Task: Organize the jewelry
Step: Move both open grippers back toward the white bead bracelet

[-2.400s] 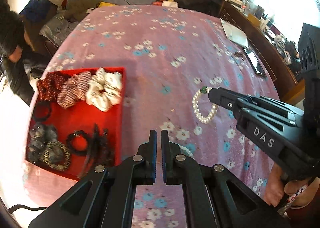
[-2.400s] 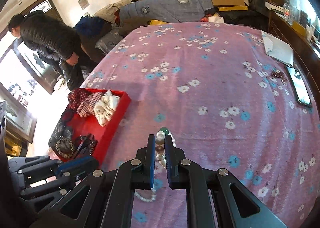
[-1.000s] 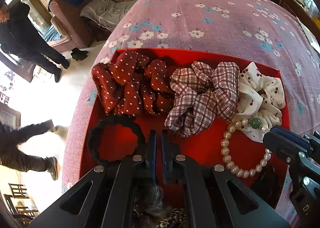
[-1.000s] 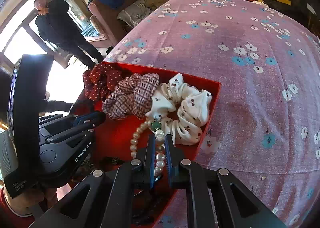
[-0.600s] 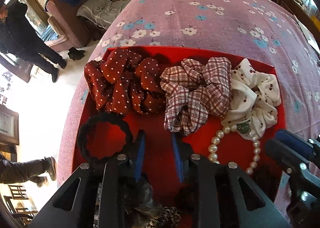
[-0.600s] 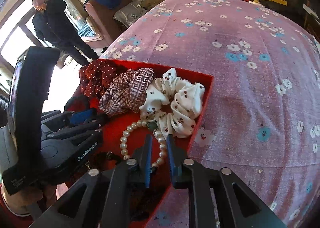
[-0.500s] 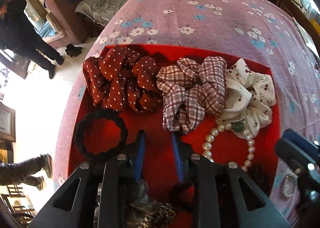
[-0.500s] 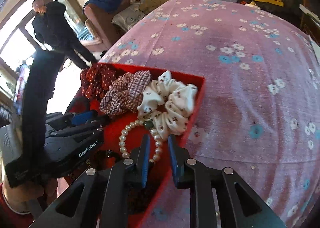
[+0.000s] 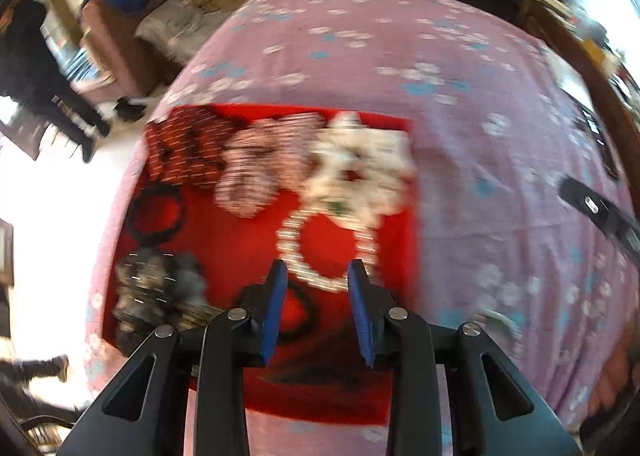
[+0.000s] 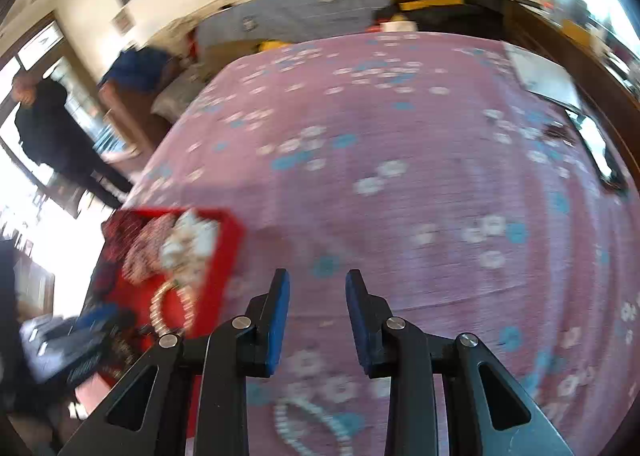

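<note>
The red tray (image 9: 240,248) lies on the purple flowered cloth and holds a red dotted scrunchie (image 9: 180,152), a plaid one (image 9: 256,176) and a white one (image 9: 360,164). A pearl bracelet (image 9: 328,252) lies loose on the tray floor below the white scrunchie. My left gripper (image 9: 317,276) hovers above the tray's near part, its jaws opening with nothing between them. My right gripper (image 10: 318,284) hangs over bare cloth to the right of the tray (image 10: 228,252), jaws opening and empty. Another bead bracelet (image 10: 308,428) lies blurred on the cloth under it.
A black hair tie (image 9: 156,212) and dark furry hair pieces (image 9: 156,288) fill the tray's left side. A phone (image 10: 600,152) and paper (image 10: 548,80) lie at the cloth's right edge. A person in dark clothes (image 10: 44,128) stands beyond the left edge. Clothes and boxes (image 10: 320,4) are piled at the far end.
The right gripper let go of the pearl bracelet, which now lies in the tray, and swung right over the cloth. Both grippers opened and drew back and up from the tray.
</note>
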